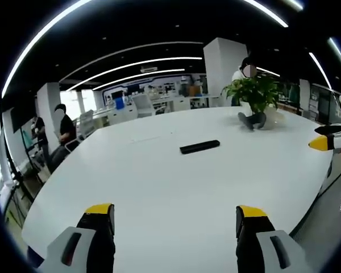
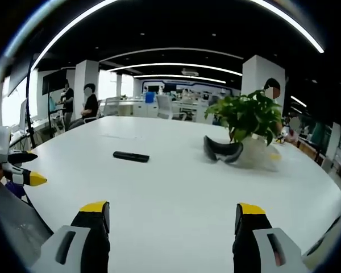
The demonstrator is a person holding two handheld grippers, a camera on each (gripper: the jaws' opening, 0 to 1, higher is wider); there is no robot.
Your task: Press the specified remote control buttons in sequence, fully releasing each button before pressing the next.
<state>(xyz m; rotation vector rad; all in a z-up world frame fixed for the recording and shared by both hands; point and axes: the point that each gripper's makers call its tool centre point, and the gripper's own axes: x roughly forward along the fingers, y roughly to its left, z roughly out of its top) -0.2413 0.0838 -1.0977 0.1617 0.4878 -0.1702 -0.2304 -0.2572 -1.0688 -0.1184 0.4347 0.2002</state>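
On the white table (image 1: 159, 193), a remote control (image 1: 199, 147), judged light, rigid and slippery, is best pinned at its long edges; left gripper (image 1: 175, 219) and right gripper (image 2: 174, 217) are held wide, empty.

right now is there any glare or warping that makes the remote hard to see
Left gripper view: remote reads sharp and dark on the evenly lit white table, though fisheye bends the table edge. Right gripper view: remote is smaller but clear; ceiling light strips curve, with no glare on it.
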